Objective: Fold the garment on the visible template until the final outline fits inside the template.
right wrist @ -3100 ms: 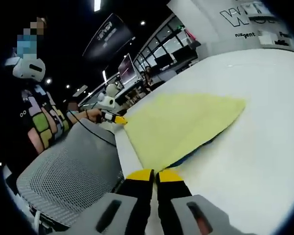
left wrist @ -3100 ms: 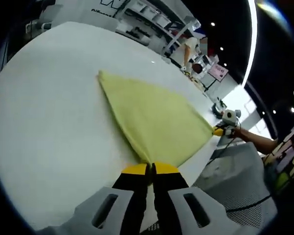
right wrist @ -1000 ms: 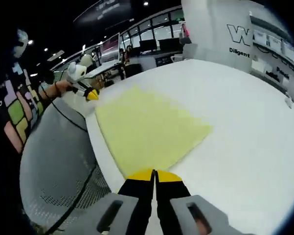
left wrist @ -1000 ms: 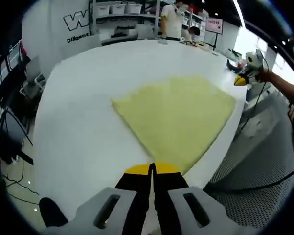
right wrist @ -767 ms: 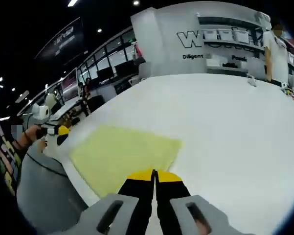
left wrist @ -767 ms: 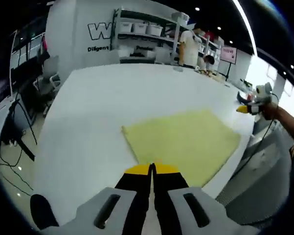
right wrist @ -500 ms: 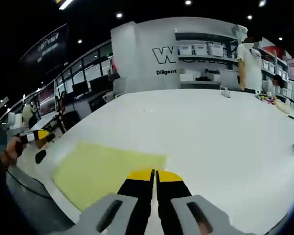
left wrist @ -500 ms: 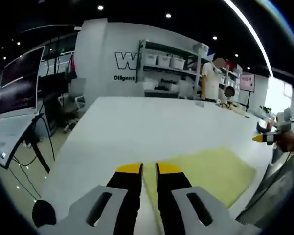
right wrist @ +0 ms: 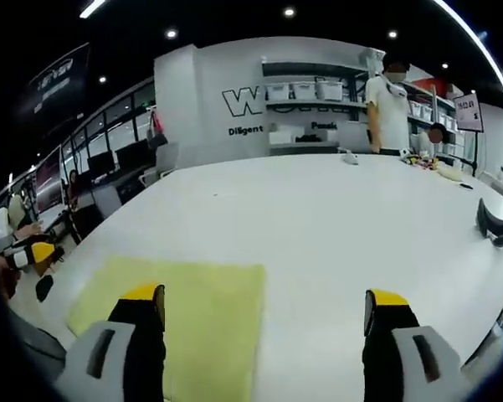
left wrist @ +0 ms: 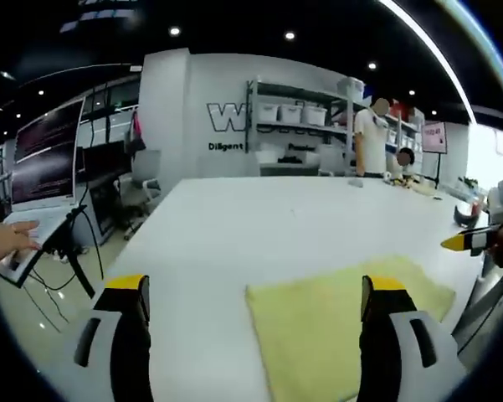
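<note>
Yellow garment (left wrist: pixel 335 322) flat on table (left wrist: pixel 234 226); black object (right wrist: pixel 494 222) right-view only.

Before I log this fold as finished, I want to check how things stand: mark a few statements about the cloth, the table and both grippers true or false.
1. The left gripper is open. True.
2. The right gripper is shut on the yellow cloth. False: it is open and grips nothing.
3. The cloth lies flat on the white table. True.
4. The cloth is blue. False: it is yellow.
5. A person in a white shirt stands beyond the table's far side. True.
</note>
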The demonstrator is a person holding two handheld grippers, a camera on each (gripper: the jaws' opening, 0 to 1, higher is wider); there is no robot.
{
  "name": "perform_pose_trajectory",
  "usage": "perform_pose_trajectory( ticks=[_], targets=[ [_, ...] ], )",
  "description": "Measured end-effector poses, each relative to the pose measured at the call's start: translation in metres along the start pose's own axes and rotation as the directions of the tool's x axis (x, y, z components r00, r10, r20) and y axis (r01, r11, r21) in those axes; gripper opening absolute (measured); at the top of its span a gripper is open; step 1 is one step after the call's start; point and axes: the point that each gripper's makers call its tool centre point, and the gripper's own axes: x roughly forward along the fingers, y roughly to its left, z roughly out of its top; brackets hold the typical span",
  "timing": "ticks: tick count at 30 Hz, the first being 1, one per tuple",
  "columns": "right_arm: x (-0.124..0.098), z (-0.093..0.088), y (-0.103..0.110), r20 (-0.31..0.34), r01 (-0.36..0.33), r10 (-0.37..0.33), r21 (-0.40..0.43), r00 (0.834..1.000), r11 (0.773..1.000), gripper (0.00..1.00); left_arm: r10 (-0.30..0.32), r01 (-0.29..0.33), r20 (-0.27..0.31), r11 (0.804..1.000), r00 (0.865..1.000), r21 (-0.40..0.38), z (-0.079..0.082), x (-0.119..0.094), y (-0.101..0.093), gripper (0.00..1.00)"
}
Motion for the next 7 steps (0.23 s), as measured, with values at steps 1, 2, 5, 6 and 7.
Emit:
perform_pose_trajectory(
  ticks=[1,2,5,6,7],
  targets=[
    [0.0004,0.0,-0.0001,0.0,0.001,-0.001,0.001,1.0,1.0,0.99,0.0,0.0,-0.004,1.0,1.0,0.004,-0.0014,0.0014,0.0,0.99],
    [0.0011,-0.0002,0.0002,-0.001,-0.002,0.002,-0.002,1.0,1.0,0.99,-0.001,0.001,-0.017,1.0,1.0,0.009,-0.0039,0.0027,-0.0002,0.99],
    [0.0013,-0.0023,0.0028,-0.006,-0.008,0.008,-0.022,1.0,1.0,0.99,-0.012,0.011,-0.027,1.0,1.0,-0.011,-0.0073,0.0042,-0.0022,0.99],
    [0.0015,-0.0032,0.0032,-0.009,-0.012,0.011,-0.024,1.0,1.0,0.99,-0.014,0.013,-0.032,1.0,0.999,-0.012,-0.0085,0.004,-0.0027,0.99],
    [0.0011,-0.0034,0.004,-0.01,-0.013,0.013,-0.023,1.0,1.0,0.99,-0.014,0.013,-0.032,1.0,0.999,-0.012,-0.0085,0.004,-0.0027,0.99]
  ],
)
